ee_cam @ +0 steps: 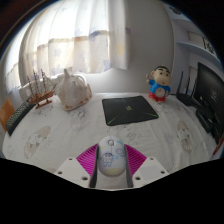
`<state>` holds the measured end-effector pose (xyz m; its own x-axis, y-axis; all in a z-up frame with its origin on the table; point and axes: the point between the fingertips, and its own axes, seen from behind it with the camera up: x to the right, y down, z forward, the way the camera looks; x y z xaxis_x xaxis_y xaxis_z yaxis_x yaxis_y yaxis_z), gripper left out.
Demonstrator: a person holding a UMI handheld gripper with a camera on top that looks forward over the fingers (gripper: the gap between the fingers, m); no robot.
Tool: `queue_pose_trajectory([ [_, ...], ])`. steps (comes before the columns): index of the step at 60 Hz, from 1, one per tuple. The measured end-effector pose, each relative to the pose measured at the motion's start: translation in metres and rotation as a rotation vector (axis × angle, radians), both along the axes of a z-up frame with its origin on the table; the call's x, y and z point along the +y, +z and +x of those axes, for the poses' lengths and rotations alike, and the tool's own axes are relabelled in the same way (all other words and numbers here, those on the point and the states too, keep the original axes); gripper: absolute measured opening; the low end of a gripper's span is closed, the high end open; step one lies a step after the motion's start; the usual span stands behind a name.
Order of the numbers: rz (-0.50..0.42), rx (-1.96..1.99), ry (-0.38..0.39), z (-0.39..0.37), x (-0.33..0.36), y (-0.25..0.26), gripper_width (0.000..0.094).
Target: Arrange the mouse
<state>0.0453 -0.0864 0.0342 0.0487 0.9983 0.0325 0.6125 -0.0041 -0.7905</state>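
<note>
A white mouse (111,158) with a small printed pattern sits between my gripper's two fingers, whose magenta pads (87,160) press against its left and right sides. My gripper (111,165) is shut on the mouse and holds it above the table's near edge. A black mouse pad (129,110) lies flat on the patterned tablecloth (60,135) beyond the fingers, slightly to the right of the mouse.
A white teapot-like figure (70,90) stands at the back left beside a small wooden rack (40,92). A cartoon figurine (160,85) stands at the back right. A dark monitor (212,95) is at the far right. Curtains hang behind.
</note>
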Motion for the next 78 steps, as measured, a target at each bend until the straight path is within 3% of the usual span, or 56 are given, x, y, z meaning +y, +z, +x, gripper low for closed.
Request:
queue_pose_trajectory([
  [12, 0.026, 0.125, 0.003, -0.064, 0.019, 0.106, 0.0383],
  [20, 0.034, 0.183, -0.001, -0.129, 0.044, 0.136, 0.0364],
  [26, 0.029, 0.196, -0.016, -0.178, 0.066, 0.123, 0.0351],
  [41, -0.007, 0.06, 0.002, -0.254, 0.098, -0.007, 0.0352],
  [47, -0.05, -0.016, 0.008, -0.258, 0.099, -0.053, 0.0504],
  [49, -0.057, 0.001, 0.015, -0.26, 0.096, -0.047, 0.0569],
  [52, -0.062, 0.035, 0.042, -0.262, 0.094, -0.039, 0.0834],
  [53, -0.055, 0.031, 0.042, -0.26, 0.095, -0.038, 0.0862],
  [55, -0.039, 0.015, 0.029, -0.254, 0.1, -0.035, 0.0803],
  [59, -0.012, 0.005, -0.006, -0.239, 0.108, -0.018, 0.0858],
  [68, -0.028, -0.002, -0.017, -0.174, 0.101, 0.044, 0.0856],
  [78, 0.037, -0.014, -0.017, -0.088, 0.095, 0.092, 0.085],
])
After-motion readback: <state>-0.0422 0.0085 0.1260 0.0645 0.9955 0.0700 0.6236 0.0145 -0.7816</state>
